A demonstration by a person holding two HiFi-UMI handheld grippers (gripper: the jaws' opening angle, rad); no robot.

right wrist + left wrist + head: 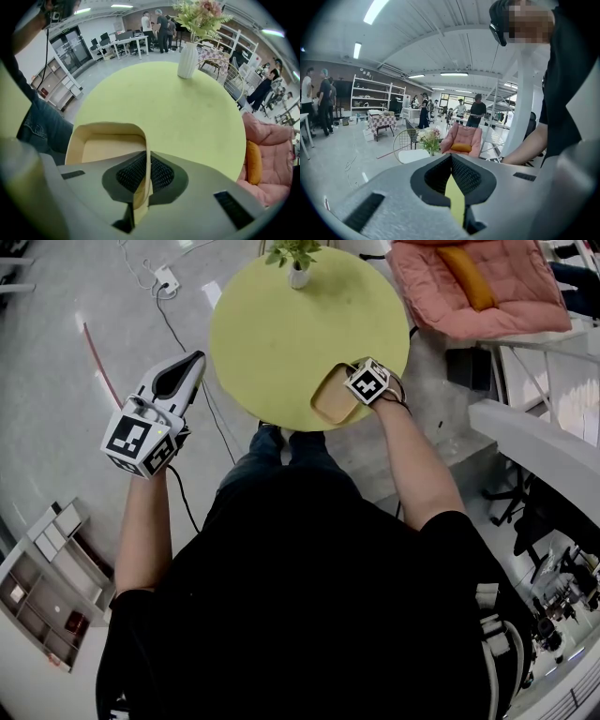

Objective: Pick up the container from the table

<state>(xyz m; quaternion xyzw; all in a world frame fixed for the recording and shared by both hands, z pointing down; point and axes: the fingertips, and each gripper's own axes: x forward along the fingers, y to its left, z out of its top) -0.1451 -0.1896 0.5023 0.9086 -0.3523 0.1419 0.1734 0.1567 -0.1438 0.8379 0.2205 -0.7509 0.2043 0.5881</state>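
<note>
The round yellow-green table [281, 334] fills the middle of the head view, with a pink padded chair [478, 282] beyond its far right edge. Only this view shows the container [330, 397] whole in its place: it sits on the table at the near right edge, close to the person's legs. It is a shallow tan tray with rounded corners, thin upright walls and a flat, bare bottom. The right gripper view alone shows the grip. The right gripper [148, 154] points steeply down and its jaws are clamped on the container's right-hand wall, which runs up between the pads. The left gripper [451, 157] is held off the table's left side, above the floor, jaws together with nothing in them; its view does not show the container. A white vase [187, 61] of flowers stands at the table's far edge.
</note>
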